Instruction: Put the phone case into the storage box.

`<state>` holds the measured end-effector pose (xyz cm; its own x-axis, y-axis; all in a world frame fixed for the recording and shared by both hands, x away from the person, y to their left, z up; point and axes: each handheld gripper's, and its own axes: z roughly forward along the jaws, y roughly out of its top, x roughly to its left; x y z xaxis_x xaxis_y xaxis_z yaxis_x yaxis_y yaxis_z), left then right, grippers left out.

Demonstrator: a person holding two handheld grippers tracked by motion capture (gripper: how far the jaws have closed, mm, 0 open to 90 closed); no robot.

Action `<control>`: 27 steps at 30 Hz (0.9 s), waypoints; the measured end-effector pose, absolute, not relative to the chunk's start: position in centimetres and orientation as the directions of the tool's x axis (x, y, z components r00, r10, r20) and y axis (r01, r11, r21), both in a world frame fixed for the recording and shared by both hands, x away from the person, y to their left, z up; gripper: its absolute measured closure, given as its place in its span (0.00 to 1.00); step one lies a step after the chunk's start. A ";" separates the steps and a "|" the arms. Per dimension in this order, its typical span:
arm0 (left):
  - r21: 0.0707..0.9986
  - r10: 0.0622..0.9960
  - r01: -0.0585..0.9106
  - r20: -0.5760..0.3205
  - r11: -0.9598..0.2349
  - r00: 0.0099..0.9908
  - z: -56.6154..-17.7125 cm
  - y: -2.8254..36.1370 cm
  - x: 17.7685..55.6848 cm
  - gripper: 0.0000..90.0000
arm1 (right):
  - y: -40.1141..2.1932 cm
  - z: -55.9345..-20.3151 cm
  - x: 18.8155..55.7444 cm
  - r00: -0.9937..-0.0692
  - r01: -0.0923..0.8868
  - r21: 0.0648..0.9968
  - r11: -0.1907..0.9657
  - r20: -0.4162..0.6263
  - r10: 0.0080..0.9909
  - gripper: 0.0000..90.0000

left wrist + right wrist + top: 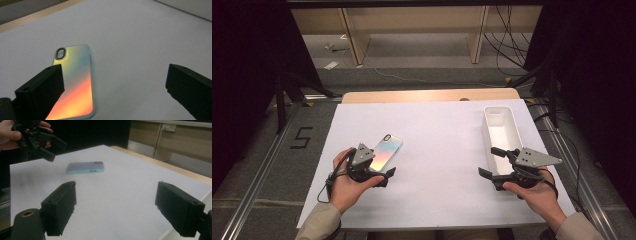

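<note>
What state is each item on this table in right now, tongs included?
Phone: lying flat, back up, on the white sheet, not held.
White tray: upright, nothing seen inside.
Left tongs: open, by the phone's near end, not gripping it.
Right tongs: open, holding nothing, at the tray's near end.

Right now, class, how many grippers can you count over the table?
2: the left gripper beside the phone, the right gripper at the near end of the white bin.
</note>
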<state>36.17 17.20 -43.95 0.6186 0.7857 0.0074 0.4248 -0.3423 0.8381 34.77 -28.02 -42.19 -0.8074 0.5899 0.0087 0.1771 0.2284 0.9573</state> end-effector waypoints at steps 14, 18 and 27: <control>0.841 0.795 0.424 0.012 -0.336 0.607 -43.9 17.3 36.2 0.05 | -27.9 -42.2 34.7 -0.810 0.179 0.958 0.225 0.014 0.587 0.20; 0.842 0.800 0.424 0.015 -0.333 0.600 -43.9 17.4 36.2 0.06 | -28.0 -42.2 34.7 -0.810 0.179 0.958 0.225 0.013 0.587 0.20; 0.839 0.841 0.454 0.010 -0.301 0.540 -44.0 18.0 36.8 0.18 | -27.9 -42.2 34.8 -0.809 0.180 0.958 0.221 0.017 0.587 0.21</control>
<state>36.82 18.01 -44.00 0.5404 0.8413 0.0100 0.4538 -0.3014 0.8386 34.79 -27.93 -42.24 -0.8092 0.5872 0.0167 0.1805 0.2214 0.9583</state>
